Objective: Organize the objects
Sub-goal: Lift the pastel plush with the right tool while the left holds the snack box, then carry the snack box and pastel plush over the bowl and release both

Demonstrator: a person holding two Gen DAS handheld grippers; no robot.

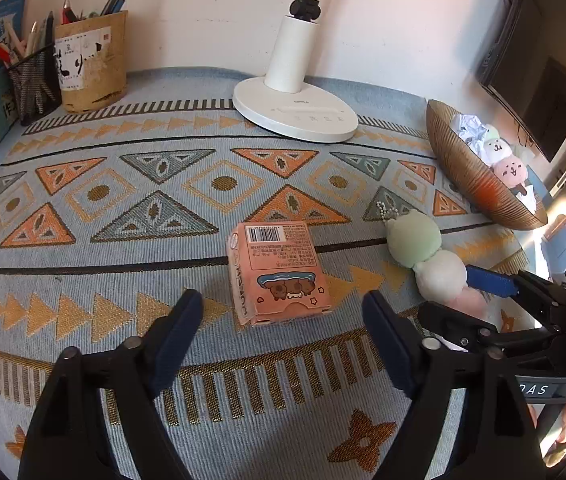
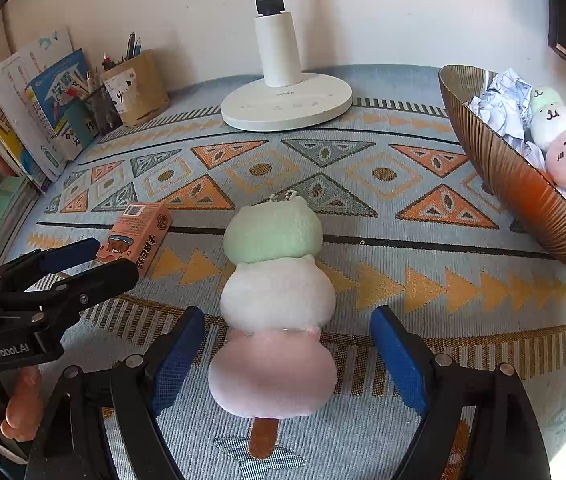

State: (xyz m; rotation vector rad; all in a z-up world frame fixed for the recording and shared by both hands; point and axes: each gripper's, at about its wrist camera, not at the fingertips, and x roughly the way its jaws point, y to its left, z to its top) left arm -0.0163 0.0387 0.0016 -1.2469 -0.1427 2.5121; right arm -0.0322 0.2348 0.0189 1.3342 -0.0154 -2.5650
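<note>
A pink snack box (image 1: 279, 272) with a barcode lies flat on the patterned cloth, just ahead of my left gripper (image 1: 283, 304), which stands open with its tips either side of the box's near end, not touching. A plush skewer (image 2: 279, 280) of green, white and pink balls lies lengthwise between the fingers of my right gripper (image 2: 287, 316); the jaws are open with gaps on both sides. In the left wrist view the plush skewer (image 1: 427, 256) lies right of the box, with the right gripper (image 1: 467, 296) over its pink end. The box (image 2: 135, 236) and left gripper (image 2: 95, 260) show at the left.
A ribbed gold bowl (image 2: 523, 200) at the right holds crumpled paper (image 2: 499, 104) and a second plush skewer (image 2: 559, 136). A white lamp base (image 1: 295, 116) stands at the back. Pen holders (image 1: 91, 60) and books (image 2: 31, 120) line the back left. A hand (image 2: 19, 400) grips the left tool.
</note>
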